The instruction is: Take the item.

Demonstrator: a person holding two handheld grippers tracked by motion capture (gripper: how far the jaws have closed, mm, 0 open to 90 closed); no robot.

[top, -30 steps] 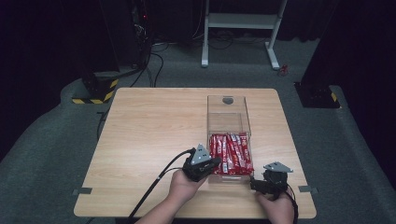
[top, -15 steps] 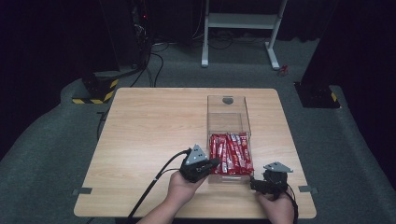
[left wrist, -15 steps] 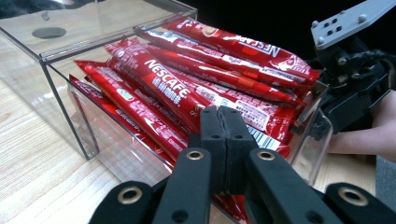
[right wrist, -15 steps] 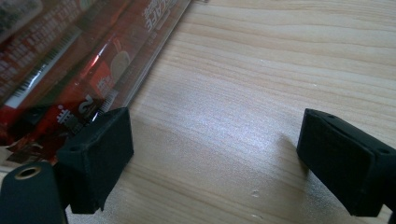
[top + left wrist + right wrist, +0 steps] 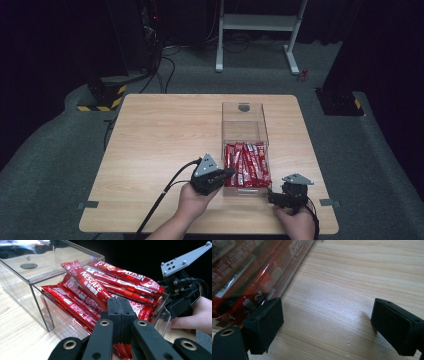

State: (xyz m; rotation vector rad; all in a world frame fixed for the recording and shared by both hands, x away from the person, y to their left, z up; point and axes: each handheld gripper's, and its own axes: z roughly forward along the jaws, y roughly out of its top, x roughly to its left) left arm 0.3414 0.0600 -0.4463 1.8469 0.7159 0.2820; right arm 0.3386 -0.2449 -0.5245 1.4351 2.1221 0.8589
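Jaws of the left gripper (image 5: pixel 121 315) are clenched pad to pad, at the near end of a red coffee stick (image 5: pixel 87 285) lying on top of the pile; whether any wrapper is caught between the pads cannot be told. The sticks (image 5: pixel 246 164) fill the near half of a clear box (image 5: pixel 244 116) on the worktop (image 5: pixel 165 135). Jaws of the right gripper (image 5: pixel 327 325) stand released, wide apart over bare wood, one pad just beside the box's wall.

Red sachets (image 5: pixel 246 164) in clear box (image 5: pixel 244 120)
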